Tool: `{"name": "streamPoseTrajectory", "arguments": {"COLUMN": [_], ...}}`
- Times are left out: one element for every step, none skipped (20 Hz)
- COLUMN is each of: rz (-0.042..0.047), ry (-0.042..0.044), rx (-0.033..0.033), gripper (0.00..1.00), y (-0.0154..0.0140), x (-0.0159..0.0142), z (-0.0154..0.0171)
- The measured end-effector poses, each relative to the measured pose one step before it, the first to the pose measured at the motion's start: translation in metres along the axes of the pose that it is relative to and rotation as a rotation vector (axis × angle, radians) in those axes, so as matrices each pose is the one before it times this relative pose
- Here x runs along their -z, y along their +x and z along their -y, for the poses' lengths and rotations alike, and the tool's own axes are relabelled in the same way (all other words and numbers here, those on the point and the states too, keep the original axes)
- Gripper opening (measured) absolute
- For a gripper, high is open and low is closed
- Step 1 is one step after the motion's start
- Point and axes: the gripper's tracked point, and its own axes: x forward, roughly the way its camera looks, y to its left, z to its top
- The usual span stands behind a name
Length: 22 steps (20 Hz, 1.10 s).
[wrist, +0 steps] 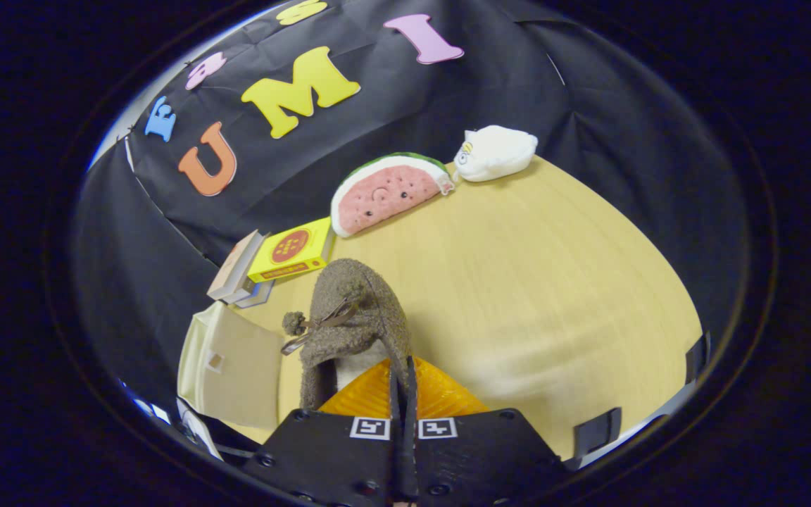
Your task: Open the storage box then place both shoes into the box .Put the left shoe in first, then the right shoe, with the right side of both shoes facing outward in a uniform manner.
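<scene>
A brown fuzzy shoe (pixel 356 317) with a small bow and pompoms points away from me, toe forward, its pale lining showing at the opening. My gripper (pixel 403 384) is shut on the shoe's right side wall at the collar, the two fingers pressed together with the wall pinched between them. The cream storage box (pixel 233 362) stands just left of the shoe and the fingers, a flat panel with a small square tab turned toward me. Whether the shoe touches the wooden table (pixel 532 282) is hidden by the gripper body.
Beyond the shoe lie a yellow box (pixel 294 250) and a stack of books (pixel 236 271). Farther back are a watermelon plush (pixel 386 191) and a white plush (pixel 495 153). Black clips (pixel 595 429) sit on the table's near right edge.
</scene>
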Motion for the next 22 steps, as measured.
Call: {"name": "streamPoseTrajectory", "arguments": {"rz": [0.00953, 0.01322, 0.01323, 0.01239, 0.00346, 0.00288, -0.00004, -0.00021, 0.00214, 0.00045, -0.00513, -0.00363, -0.00109, -0.00133, -0.00169, -0.00288, -0.00195, 0.00137, 0.00572, 0.01034, 0.01279, 0.00800], "ry": [0.00212, -0.00542, -0.01137, -0.01941, -0.02184, -0.00412, -0.00003, -0.00209, -0.00030, -0.00124, 0.00079, 0.01312, 0.01867, 0.01727, 0.01908, 0.02298, 0.02344, 0.01589, 0.00391, 0.00024, 0.00116, -0.00110], "rx": [-0.00564, -0.01066, -0.01607, -0.01752, -0.01612, -0.01628, -0.01705, -0.01278, -0.00315, 0.00440, 0.00839, 0.00882, 0.01164, 0.01700, 0.02166, 0.02182, 0.01784, 0.01194, 0.01202, 0.01734, 0.02412, 0.02313], "gripper": [0.00, 0.00, 0.00, 0.00, 0.00, 0.00, 0.00, 0.00, 0.00, 0.00, 0.00, 0.00, 0.00, 0.00, 0.00, 0.00, 0.00, 0.00, 0.00, 0.00, 0.00, 0.00], "y": [-0.00354, -0.00394, -0.00343, -0.00180, 0.00069, 0.00334, 0.00321, 0.00433, 0.00514, 0.00640, 0.00737, 0.00746, 0.00758, 0.00903, 0.00870, 0.00868, 0.00779, 0.00722, 0.00607, 0.00429, 0.00387, 0.00469], "x": [-0.00142, -0.00076, 0.00088, 0.00145, 0.00248, 0.00313, 0.00427, 0.00591, 0.00541, 0.00653, 0.00781, 0.00865, 0.00765, 0.00878, 0.00762, 0.00850, 0.00600, 0.00611, 0.00343, 0.00267, 0.00068, 0.00299], "z": [-0.02610, -0.02985, -0.03080, -0.03233, -0.02984, -0.03075, -0.02834, -0.02625, -0.02155, -0.01824, -0.01453, -0.01310, -0.00921, -0.00559, -0.00263, -0.00107, -0.00170, -0.00197, -0.00048, 0.00222, 0.00470, 0.00480]}}
